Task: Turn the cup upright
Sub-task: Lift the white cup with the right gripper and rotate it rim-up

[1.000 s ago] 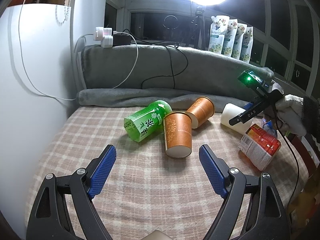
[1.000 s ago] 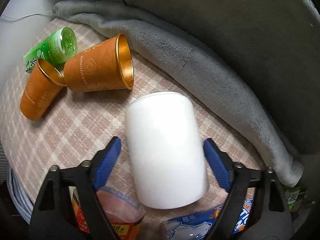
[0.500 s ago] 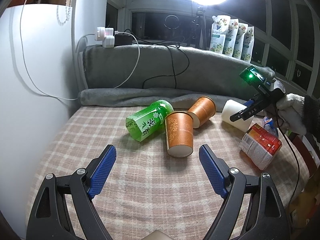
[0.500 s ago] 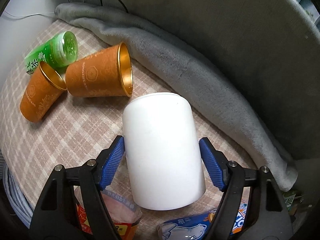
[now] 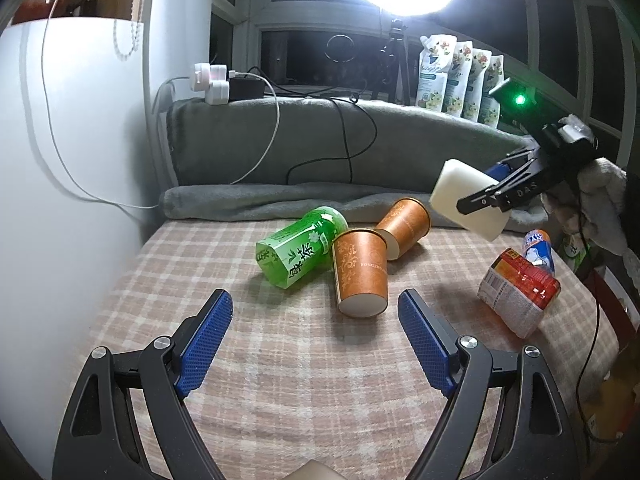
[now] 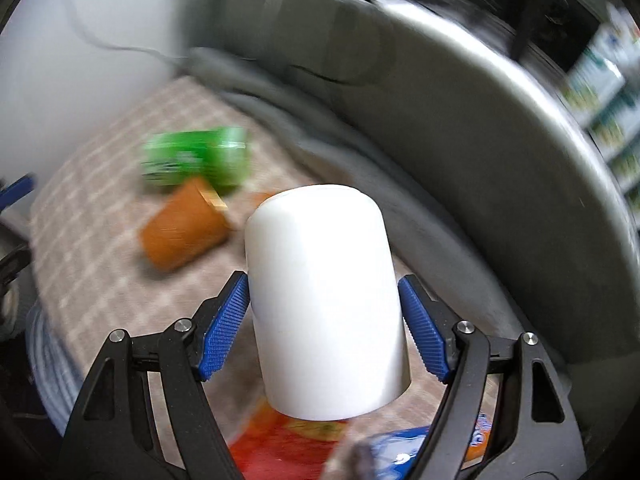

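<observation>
My right gripper [image 6: 323, 322] is shut on a white cup [image 6: 324, 300] and holds it tilted in the air above the checked cloth; it also shows in the left wrist view [image 5: 466, 204], at the right. Two orange paper cups lie on their sides on the cloth, one nearer [image 5: 362, 276] and one behind it [image 5: 404, 226]. My left gripper [image 5: 314, 344] is open and empty, low over the cloth in front of the nearer orange cup.
A green tea cup [image 5: 300, 252] lies on its side left of the orange cups. A red snack pack [image 5: 518, 290] and a blue packet [image 5: 540, 248] lie at the right. A grey blanket roll [image 5: 248, 200] borders the back. A white wall stands at the left.
My right gripper closed on the white cup and lifted it off the cloth, tilting it. The left gripper stayed still.
</observation>
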### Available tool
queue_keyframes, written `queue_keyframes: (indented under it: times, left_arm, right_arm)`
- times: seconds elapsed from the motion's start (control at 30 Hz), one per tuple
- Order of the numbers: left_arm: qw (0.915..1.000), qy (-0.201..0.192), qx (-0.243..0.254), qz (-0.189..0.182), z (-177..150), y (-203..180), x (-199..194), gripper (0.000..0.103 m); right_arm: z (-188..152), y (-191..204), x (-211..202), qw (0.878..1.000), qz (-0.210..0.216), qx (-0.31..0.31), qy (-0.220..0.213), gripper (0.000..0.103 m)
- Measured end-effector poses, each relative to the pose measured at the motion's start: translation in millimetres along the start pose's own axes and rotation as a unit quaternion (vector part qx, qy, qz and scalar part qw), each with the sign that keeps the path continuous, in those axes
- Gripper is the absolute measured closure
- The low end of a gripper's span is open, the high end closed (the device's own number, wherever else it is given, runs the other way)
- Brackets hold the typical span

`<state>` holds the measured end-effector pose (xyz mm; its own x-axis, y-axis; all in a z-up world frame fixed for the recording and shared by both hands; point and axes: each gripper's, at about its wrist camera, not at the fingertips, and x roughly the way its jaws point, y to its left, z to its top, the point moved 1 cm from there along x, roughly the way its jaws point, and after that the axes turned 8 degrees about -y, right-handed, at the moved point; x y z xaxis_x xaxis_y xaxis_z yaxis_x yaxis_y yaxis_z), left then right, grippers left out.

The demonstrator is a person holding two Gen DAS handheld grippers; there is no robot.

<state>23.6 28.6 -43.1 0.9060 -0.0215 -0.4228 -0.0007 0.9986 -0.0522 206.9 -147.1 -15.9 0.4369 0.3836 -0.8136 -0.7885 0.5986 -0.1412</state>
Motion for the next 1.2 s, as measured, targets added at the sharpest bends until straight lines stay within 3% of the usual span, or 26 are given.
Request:
queue_keyframes:
  times: [0.4,0.5,0.73,0.93,1.2]
  left_arm:
    - [0.9997,0.014,0.015,-0.012,-2.8,7.3,-9.5,0.018]
    - [0.9991,0.029,0.018,-0.023,-6.9,8.6,-7.6,0.018]
    - [0.9899,0.093,0.033,-0.101,-18.2,2.9,1.8,0.018]
    - [0.9803,0.12,0.075,-0.137,-21.1,-8.9,5.1,0.019]
    - [0.9613,0.131,0.166,-0.177,-8.9,-31.4,9.1,0.019]
  right_arm:
    - [-33.5,130.2,14.3,0.987,0.094,-0.124,0.024,0.024]
    - [-45.0,146.1,23.1,0.983,0.108,-0.141,0.037,0.024]
    - [-61.4,154.8,39.0,0.978,0.138,-0.145,0.05,0.024]
    - [-62.6,145.4,36.4,0.979,0.157,-0.123,0.044,0.024]
    - [-62.8,117.4,-3.5,0.986,0.157,-0.043,-0.025,0.023]
